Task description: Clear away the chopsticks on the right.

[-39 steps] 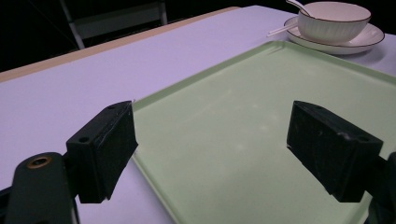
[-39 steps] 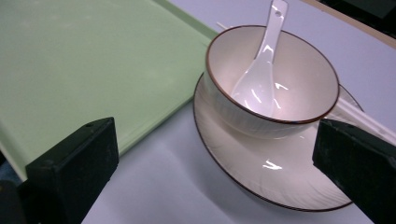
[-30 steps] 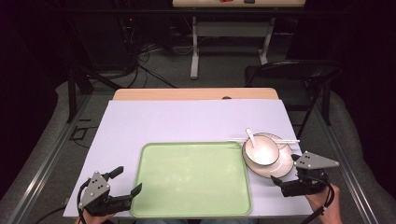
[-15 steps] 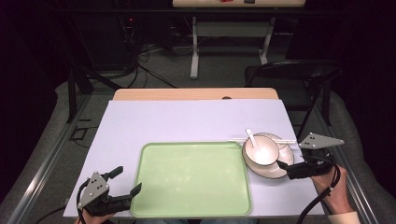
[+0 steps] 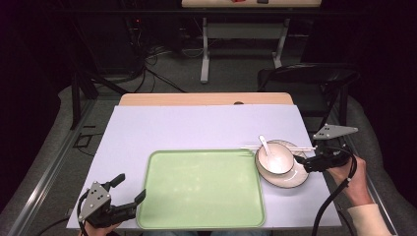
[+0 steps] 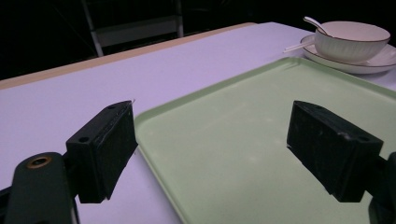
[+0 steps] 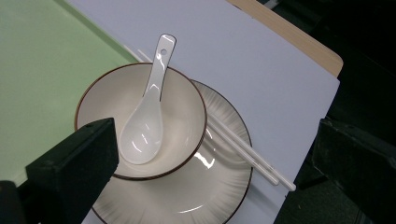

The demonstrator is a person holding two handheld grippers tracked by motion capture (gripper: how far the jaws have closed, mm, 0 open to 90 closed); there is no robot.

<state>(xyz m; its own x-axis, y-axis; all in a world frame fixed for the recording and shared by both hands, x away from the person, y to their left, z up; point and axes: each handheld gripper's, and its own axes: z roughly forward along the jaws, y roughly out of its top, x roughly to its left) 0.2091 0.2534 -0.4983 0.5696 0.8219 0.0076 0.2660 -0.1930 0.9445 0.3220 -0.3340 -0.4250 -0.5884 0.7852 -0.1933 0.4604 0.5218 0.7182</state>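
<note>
A pale green tray point(image 5: 201, 189) lies at the table's front middle. To its right, a white bowl point(image 5: 275, 157) with a brown rim sits on a white plate point(image 5: 294, 178). A white spoon point(image 7: 144, 126) rests in the bowl, and white chopsticks point(image 7: 247, 156) lie across the plate's far side. My right gripper point(image 5: 307, 161) hovers at the plate's right edge and is open; in the right gripper view its jaws stand on either side of bowl and plate. My left gripper point(image 5: 130, 188) is open at the tray's front left corner, with one jaw over the tray point(image 6: 261, 121).
A lilac cloth point(image 5: 196, 128) covers the table, with bare wood at the far edge point(image 5: 206, 99). A dark folding chair point(image 5: 305, 78) stands beyond the right far corner. Cables trail on the floor behind.
My right gripper has moved away from the front of the plate, farther and to the right, to the plate's right edge. The left gripper has stayed put.
</note>
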